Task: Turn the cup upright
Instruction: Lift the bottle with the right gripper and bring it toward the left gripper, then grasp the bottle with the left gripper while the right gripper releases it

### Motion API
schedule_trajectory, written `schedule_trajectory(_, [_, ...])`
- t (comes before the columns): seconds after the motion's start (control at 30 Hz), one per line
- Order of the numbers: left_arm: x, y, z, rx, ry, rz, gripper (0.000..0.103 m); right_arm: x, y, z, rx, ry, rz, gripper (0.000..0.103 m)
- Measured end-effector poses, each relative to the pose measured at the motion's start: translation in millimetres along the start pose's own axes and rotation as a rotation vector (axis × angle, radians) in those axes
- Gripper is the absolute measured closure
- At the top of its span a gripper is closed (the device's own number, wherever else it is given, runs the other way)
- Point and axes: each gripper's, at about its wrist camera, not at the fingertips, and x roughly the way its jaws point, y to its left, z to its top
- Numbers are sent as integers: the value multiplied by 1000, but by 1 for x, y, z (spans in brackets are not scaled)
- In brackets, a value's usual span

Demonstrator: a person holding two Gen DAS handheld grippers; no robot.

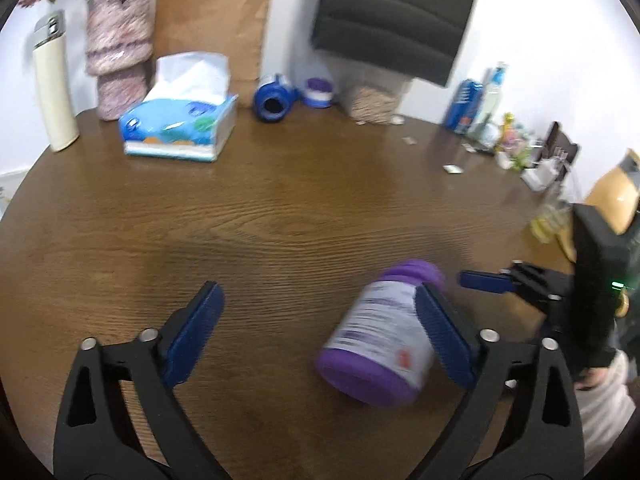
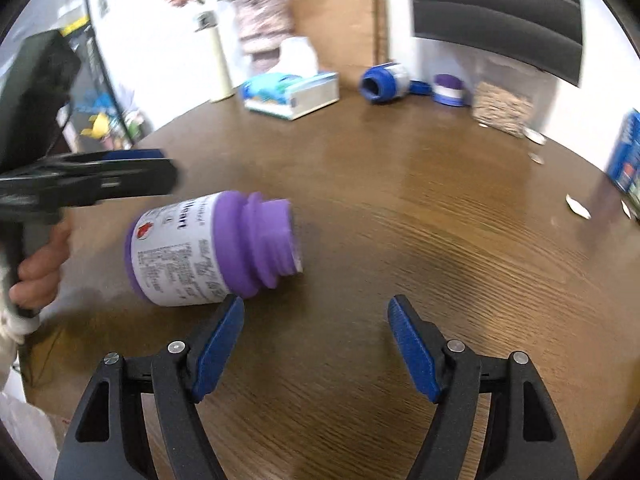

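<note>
A purple jar with a white label (image 1: 380, 332) lies on its side on the brown wooden table (image 1: 280, 208), its open threaded neck pointing away from my left gripper. My left gripper (image 1: 316, 296) is open; its right finger (image 1: 444, 332) is against the jar's side. In the right wrist view the jar (image 2: 208, 248) lies left of center with its neck to the right. My right gripper (image 2: 316, 312) is open and empty; its left finger (image 2: 218, 348) is just below the jar. The right gripper also shows in the left wrist view (image 1: 492, 280).
At the table's back stand a tissue box (image 1: 180, 128), a cream flask (image 1: 54, 92), a vase (image 1: 118, 52), a paper bag (image 1: 212, 20), a tipped blue jar (image 1: 276, 98), a purple lid (image 1: 320, 92) and a bag of grain (image 1: 372, 104). Small clutter lines the right edge.
</note>
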Motion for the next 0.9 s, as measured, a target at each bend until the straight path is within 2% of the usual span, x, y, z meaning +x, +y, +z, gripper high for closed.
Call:
schedule_trajectory(0.1, [8,-25,5,115,70,-1,1,-15,-11,-6,54,-44,-17,24])
schedule_trajectory(0.17, [26,-49,4,242,179,4,1,-19,-22,-6,94,-63,-34,24])
schedule_trajectory(0.23, [43,-65,0,344,254,-8,2,-23,-36,-9,139,-72,-43,24])
schedule_trajectory(0.27, [55,-71,-1,386,306,-8,5,-24,-40,-12,162,-66,-35,24])
schedule_trajectory(0.3, [64,-73,-2,407,353,1,12,-28,-47,-15,197,-74,-23,24])
schedule_trajectory(0.33, [73,-75,-3,416,393,21,36,-31,-53,-16,223,-92,-9,24])
schedule_trajectory(0.37, [82,-75,-4,414,440,47,43,-34,-55,-17,227,-99,-4,24])
schedule_trajectory(0.4, [85,-74,-4,409,449,59,43,-35,-56,-17,227,-102,-13,24])
schedule_trajectory(0.5, [78,-76,-5,398,402,87,43,-37,-55,-18,229,-104,-27,24])
schedule_trajectory(0.6, [50,-77,-1,366,297,73,43,-43,-49,-16,213,-121,-36,24])
schedule_trajectory(0.67, [23,-77,5,346,213,92,43,-56,-44,-13,213,-146,-30,24])
schedule_trajectory(0.7, [8,-77,6,334,166,103,43,-67,-39,-12,217,-175,5,24])
schedule_trajectory(0.77, [-31,-73,6,322,52,124,43,-91,-33,-7,241,-248,128,24])
schedule_trajectory(0.8, [-42,-72,6,318,14,120,43,-104,-28,-4,257,-275,191,21])
schedule_trajectory(0.87, [-70,-73,2,327,-85,106,43,-126,-14,6,274,-307,305,10])
schedule_trajectory(0.9, [-87,-75,-5,338,-149,88,43,-135,-5,12,275,-314,349,9])
